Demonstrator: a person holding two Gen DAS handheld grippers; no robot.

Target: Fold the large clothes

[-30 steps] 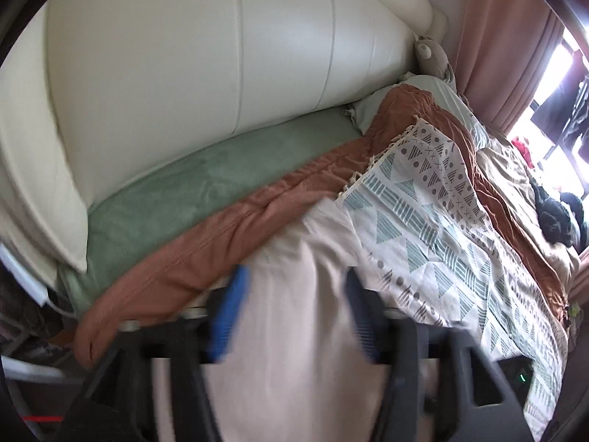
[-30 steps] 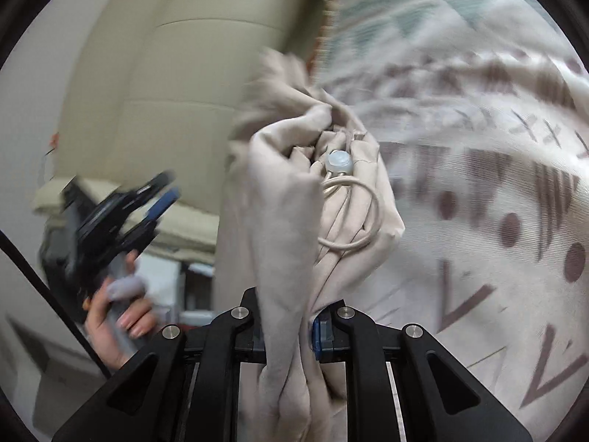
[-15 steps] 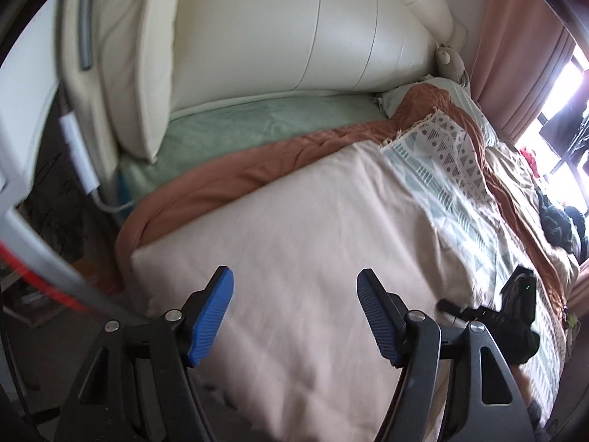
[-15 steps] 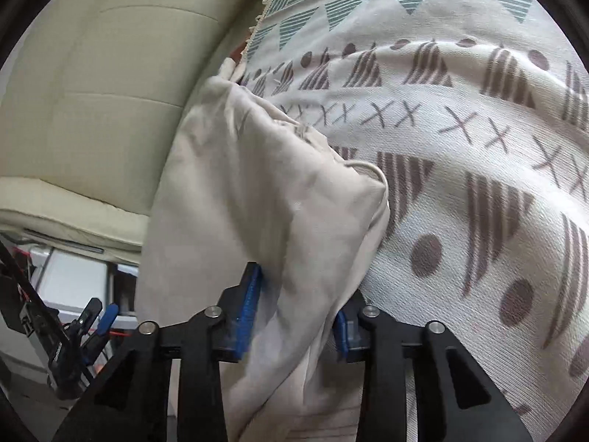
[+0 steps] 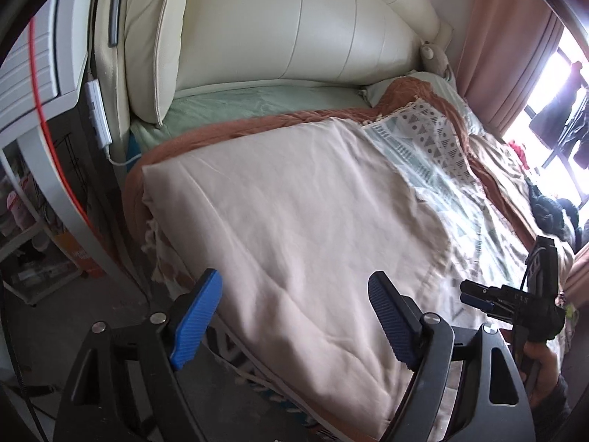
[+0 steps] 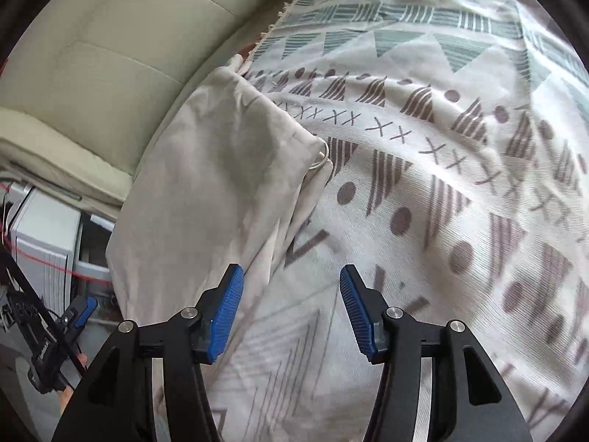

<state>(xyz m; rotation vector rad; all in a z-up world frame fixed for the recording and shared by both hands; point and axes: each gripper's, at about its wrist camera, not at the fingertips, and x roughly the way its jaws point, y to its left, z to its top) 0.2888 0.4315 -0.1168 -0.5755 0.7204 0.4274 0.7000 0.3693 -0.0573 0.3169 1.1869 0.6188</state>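
Left wrist view: one beige garment (image 5: 294, 228), large, laid flat across the near end of the bed on the patterned throw (image 5: 434, 151), its far edge against the rust-brown blanket (image 5: 228, 129) and its near edge hanging over the bedside. Left gripper (image 5: 294, 316): jaws wide apart, nothing between them, held above the garment's near portion. Right gripper (image 5: 478, 296), seen here at the far right: off the garment's right edge, its opening not readable from this angle. Right wrist view: right gripper (image 6: 291, 305) with jaws spread and empty, the left finger just beside the garment's doubled edge (image 6: 221, 191), the rest of the gap over the throw (image 6: 423, 165); a cord loop (image 6: 321, 158) shows at the garment's upper corner, probably a drawstring, though blur makes this uncertain. Step in hand, as judged: garment spread, both tools free to take fresh corners for the next fold. To do it well: grip both layers at the edge, not the top one only; keep clear of the throw beneath so it does not lift too; tuck the cord inside; carry both corners level so the crease runs straight. Containers: none in view holding anything relevant; a white shelf unit (image 5: 33, 84) stands beside the bed, contents indistinct.
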